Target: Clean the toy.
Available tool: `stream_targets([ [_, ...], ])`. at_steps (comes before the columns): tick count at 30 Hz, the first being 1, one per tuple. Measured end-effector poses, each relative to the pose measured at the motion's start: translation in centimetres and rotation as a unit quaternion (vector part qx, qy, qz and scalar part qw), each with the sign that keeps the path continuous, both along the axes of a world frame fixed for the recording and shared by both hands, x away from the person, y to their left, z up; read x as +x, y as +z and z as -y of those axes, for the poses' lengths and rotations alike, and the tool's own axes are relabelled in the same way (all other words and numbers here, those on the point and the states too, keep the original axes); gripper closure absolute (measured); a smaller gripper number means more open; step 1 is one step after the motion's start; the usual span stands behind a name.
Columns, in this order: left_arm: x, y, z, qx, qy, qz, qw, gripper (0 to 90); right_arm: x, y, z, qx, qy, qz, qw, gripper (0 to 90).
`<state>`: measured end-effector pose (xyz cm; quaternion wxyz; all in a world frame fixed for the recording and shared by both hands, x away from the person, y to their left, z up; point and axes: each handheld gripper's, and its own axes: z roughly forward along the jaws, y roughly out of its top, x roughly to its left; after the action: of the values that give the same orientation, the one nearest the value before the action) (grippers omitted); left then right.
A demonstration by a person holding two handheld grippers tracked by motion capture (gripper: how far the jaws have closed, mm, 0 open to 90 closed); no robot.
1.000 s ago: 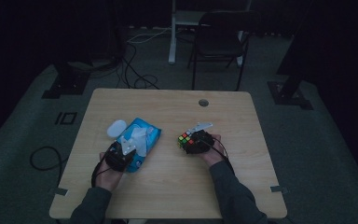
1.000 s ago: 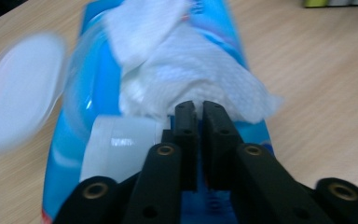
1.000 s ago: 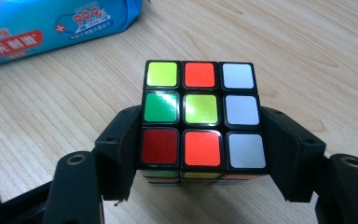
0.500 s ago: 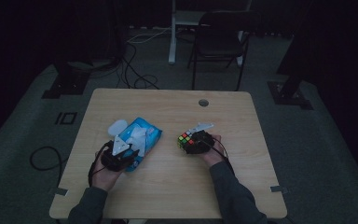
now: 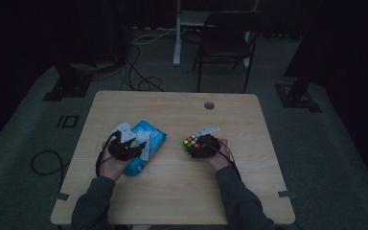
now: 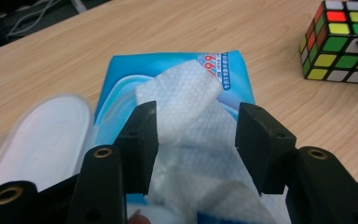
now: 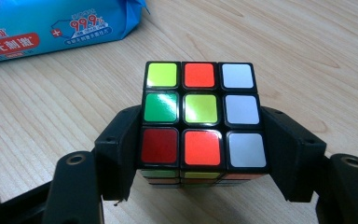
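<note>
**A:** What lies on the worktop (image 5: pixel 249 191)?

**B:** A pale wooden worktop in a dim room. On its left part sits a blue pack of wet wipes (image 6: pixel 177 79), lid (image 6: pixel 46 140) flipped open to the left, with a white wipe (image 6: pixel 186 112) pulled up out of the opening. On the right part, well apart from the pack, stands a colour-sticker puzzle cube (image 7: pixel 199 116).

**A:** Any writing?

**B:** The pack shows "99.9%" in red beside a white plus sign, and white Chinese characters on a red band. I cannot read a brand name.

**A:** How are the tools?

**B:** The left tool (image 6: pixel 195 140) hangs over the near end of the pack. Its jaws have just been opening and stand released; the wipe lies between them, and the pads do not press on it. The right tool (image 7: pixel 200 154) is clenched on the cube, one jaw on each side face. The cube's top shows yellow, orange-red and white in the far row, green, yellow and white in the middle row.
</note>
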<state>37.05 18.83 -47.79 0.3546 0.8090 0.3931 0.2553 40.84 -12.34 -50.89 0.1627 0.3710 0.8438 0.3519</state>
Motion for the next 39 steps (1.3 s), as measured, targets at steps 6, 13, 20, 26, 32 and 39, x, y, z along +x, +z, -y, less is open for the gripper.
stream_targets([
  [6,1.0,-0.7,0.6,0.018,0.008,-0.003,0.9998,50.1,0.2,0.1,0.0,0.001,0.003,0.0,1.0,32.4],
  [13,1.8,-0.8,0.6,0.025,0.014,-0.009,0.9996,59.2,0.6,0.3,-0.5,-0.001,0.004,0.0,1.0,29.8],
  [20,1.6,-0.1,0.4,0.014,0.009,-0.008,0.9998,77.8,0.7,0.2,-0.7,-0.004,0.005,-0.003,1.0,29.7],
  [26,1.4,0.7,0.8,-0.002,-0.022,-0.007,0.9997,90.0,0.7,0.2,-0.6,-0.002,0.003,-0.001,1.0,31.0],
  [32,0.8,2.4,1.7,-0.031,-0.054,0.014,0.998,90.0,0.7,0.3,-0.7,0.0,0.003,0.002,1.0,31.1],
  [39,0.5,3.0,2.1,-0.049,-0.087,0.015,0.9949,85.9,0.6,0.1,-0.7,0.001,0.002,0.002,1.0,31.2],
])
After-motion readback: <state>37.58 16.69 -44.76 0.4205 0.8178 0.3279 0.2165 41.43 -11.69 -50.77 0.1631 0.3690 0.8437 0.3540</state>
